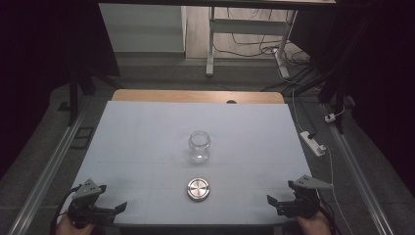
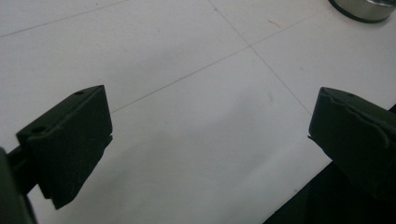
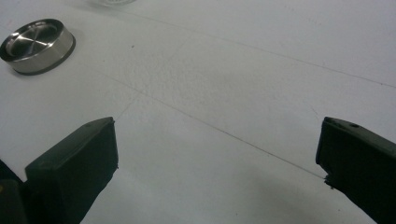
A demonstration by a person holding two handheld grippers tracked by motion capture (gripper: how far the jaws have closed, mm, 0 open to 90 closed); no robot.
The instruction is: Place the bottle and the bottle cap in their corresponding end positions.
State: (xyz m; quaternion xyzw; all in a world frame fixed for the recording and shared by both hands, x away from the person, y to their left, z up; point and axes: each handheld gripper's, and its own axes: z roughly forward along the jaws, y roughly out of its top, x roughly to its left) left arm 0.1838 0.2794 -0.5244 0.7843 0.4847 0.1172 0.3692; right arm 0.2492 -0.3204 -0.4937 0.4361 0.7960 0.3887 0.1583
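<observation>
Spanning most of the high view, the desk (image 1: 147, 127) carries a pale white sheet marked with faint ruled lines, a strip of wooden edge showing along its far side. Glass jar (image 1: 199, 146): clear, upright, mouth uncovered, standing near the middle of the desk. Metal lid (image 1: 198, 189): round, brushed steel, lying flat just nearer the person than the jar, apart from it; also seen at the upper left of the right gripper view (image 3: 37, 45) and cut by the top right edge of the left gripper view (image 2: 364, 9). Left gripper (image 1: 110, 208): at the near left corner of the desk, held in a hand, jaws spread wide with nothing between them, well apart from the lid. Right gripper (image 1: 279, 203): at the near right corner, likewise held, jaws spread wide over bare sheet, nothing between them, well apart from the lid.
</observation>
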